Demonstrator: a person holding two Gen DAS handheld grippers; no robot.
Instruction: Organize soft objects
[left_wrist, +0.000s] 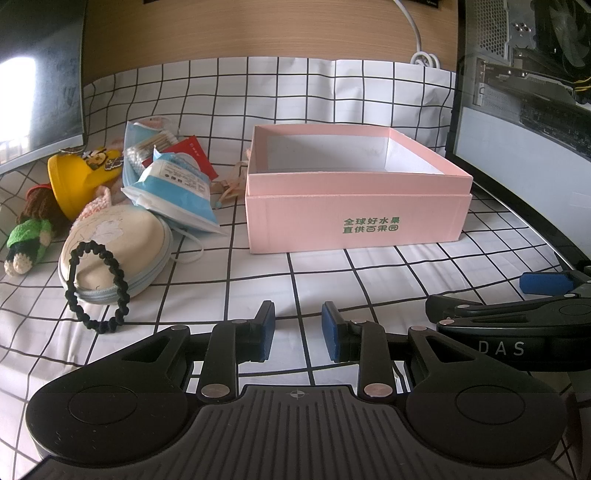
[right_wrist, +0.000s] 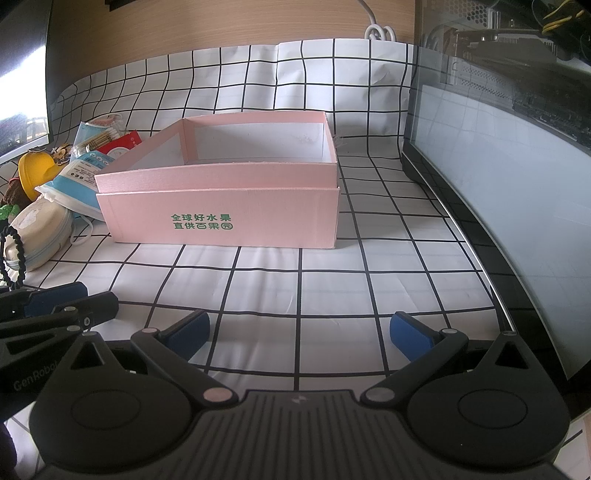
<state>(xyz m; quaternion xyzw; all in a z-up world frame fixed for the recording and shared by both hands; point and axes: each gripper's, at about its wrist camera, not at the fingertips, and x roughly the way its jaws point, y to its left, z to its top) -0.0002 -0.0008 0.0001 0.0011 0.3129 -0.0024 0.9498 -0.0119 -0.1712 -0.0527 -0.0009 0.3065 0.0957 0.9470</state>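
**Both grippers low over the cloth, box in front, soft things piled at the left**

Nearest to me, my left gripper (left_wrist: 298, 332) sits low over the checked tablecloth (left_wrist: 332, 288) with its blue pads a narrow gap apart and nothing between them. My right gripper (right_wrist: 299, 332) is beside it, jaws spread wide, also holding nothing; its fingers show at the right edge of the left wrist view.

Just past the left gripper, toward the table's left edge, a black hair tie (left_wrist: 96, 284) lies half on the cloth and half draped over a cream zip pouch (left_wrist: 114, 254). Behind the pouch a blue tissue pack (left_wrist: 177, 192) leans on it, with a white mask strap trailing out onto the cloth. Further left I see a knitted doll (left_wrist: 31, 232) in green and a yellow cup (left_wrist: 74, 184) on its side. A bag of cotton swabs (left_wrist: 147, 146) and a red packet (left_wrist: 192, 151) sit behind those.

Centre table stands the pink box (left_wrist: 354, 210), open, green lettering on its near wall, white inside. A dark monitor (right_wrist: 498, 192) runs along the table's right edge.
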